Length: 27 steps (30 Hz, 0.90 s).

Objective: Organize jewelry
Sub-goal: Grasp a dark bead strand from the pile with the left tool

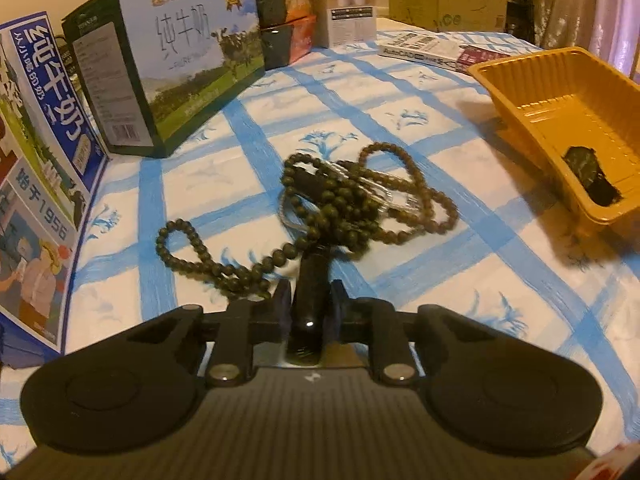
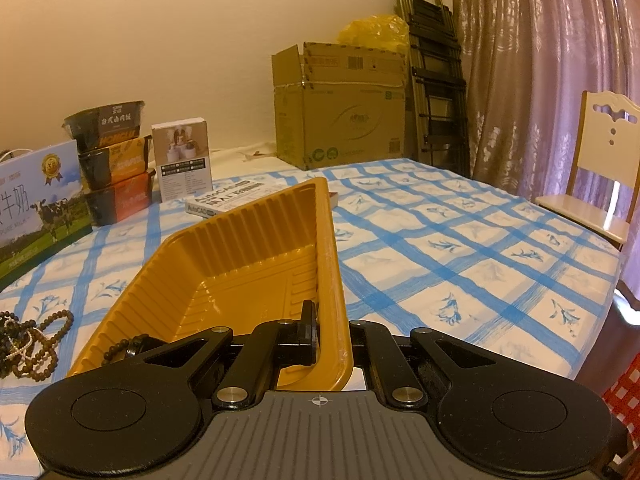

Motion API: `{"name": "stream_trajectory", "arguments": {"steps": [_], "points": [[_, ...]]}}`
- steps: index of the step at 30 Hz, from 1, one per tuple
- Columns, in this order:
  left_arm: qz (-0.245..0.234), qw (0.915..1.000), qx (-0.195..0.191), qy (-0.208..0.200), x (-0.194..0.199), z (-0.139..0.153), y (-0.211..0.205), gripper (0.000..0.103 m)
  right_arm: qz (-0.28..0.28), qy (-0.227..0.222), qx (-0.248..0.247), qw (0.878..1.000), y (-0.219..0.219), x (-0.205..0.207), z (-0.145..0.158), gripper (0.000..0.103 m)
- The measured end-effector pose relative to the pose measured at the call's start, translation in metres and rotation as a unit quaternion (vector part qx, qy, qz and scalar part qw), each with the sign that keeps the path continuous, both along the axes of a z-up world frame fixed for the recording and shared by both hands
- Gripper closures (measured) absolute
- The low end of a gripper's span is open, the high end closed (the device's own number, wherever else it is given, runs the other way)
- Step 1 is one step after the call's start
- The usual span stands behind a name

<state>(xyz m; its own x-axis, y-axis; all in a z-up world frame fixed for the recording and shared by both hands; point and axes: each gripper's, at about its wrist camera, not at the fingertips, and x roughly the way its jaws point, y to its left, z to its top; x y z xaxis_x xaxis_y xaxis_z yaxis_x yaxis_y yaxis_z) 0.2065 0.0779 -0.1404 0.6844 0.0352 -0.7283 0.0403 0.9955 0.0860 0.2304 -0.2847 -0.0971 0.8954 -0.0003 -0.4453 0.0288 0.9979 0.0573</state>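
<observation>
A tangle of dark bead strings [image 1: 344,200] with a clear bracelet [image 1: 384,188] lies on the blue-checked cloth. My left gripper [image 1: 310,300] is shut on a black cylindrical piece [image 1: 310,280] that reaches into the tangle. A yellow plastic tray [image 1: 560,96] stands tilted at the right, with a dark beaded item [image 1: 592,176] inside. My right gripper [image 2: 328,336] is shut on the tray's right wall [image 2: 336,280] and tilts the tray. The dark beaded item [image 2: 128,350] rests in the tray's near corner. The bead tangle [image 2: 28,340] shows at the left.
Milk cartons [image 1: 168,68] and stacked food boxes [image 1: 288,20] stand along the left and back. A book [image 2: 228,200] lies behind the tray. A cardboard box [image 2: 340,120], a folded ladder [image 2: 436,80] and a chair [image 2: 604,176] stand beyond the table.
</observation>
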Motion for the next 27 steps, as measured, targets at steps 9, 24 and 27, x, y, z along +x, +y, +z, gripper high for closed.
{"name": "stream_trajectory", "arguments": {"steps": [9,24,27], "points": [[-0.008,0.9996,-0.02,0.016,-0.02,0.004,-0.011,0.085,0.001,0.001,-0.001,1.0,-0.004,-0.002,0.001,0.098],[0.007,0.9992,-0.034,0.018,-0.002,0.001,-0.014,0.086,0.002,0.001,-0.002,1.0,-0.004,-0.002,0.002,0.098],[0.008,0.9992,-0.036,0.016,-0.007,0.004,-0.016,0.086,0.003,0.0,-0.003,1.0,-0.004,-0.003,0.002,0.098]]}}
